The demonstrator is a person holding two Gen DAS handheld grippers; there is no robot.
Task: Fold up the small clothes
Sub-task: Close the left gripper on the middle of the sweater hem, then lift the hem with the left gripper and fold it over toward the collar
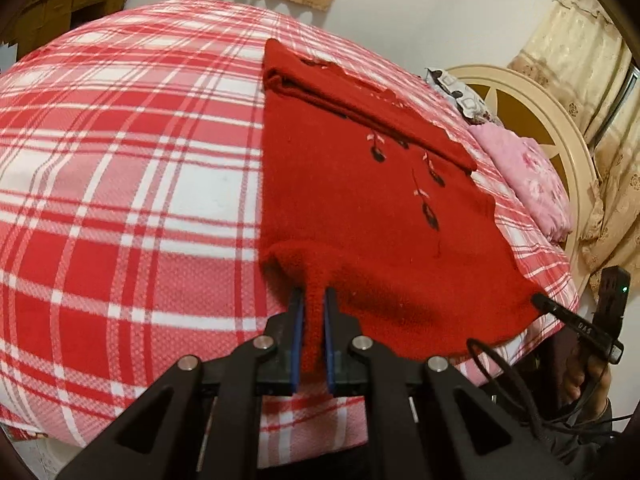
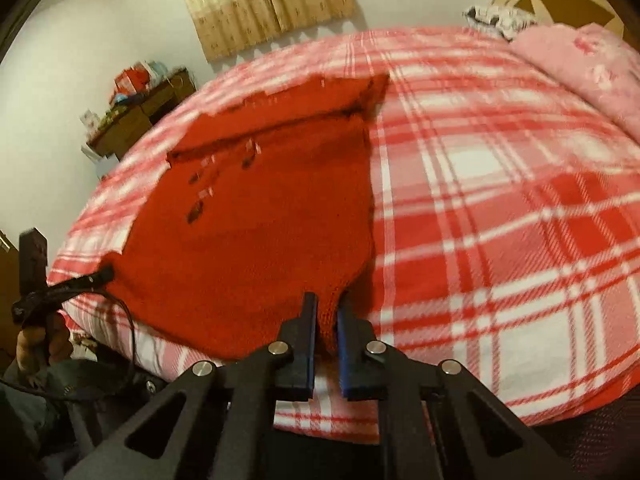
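A small red knitted sweater (image 1: 360,208) with dark flower embroidery lies flat on the red and white plaid bed cover (image 1: 120,184), its far part folded over. My left gripper (image 1: 313,300) is shut on the sweater's near left corner, with red knit pinched between the blue pads. In the right wrist view the same sweater (image 2: 260,220) spreads to the left. My right gripper (image 2: 327,308) is shut on its near right corner. Each gripper shows in the other's view at the sweater's opposite corner: the right gripper (image 1: 538,300) and the left gripper (image 2: 107,270).
A pink floral quilt (image 1: 528,176) and a patterned pillow (image 1: 460,96) lie by the round cream headboard (image 1: 532,100). A wooden desk (image 2: 132,124) with clutter stands by the wall. Beige curtains (image 2: 264,0) hang behind. The bed's near edge runs just below the grippers.
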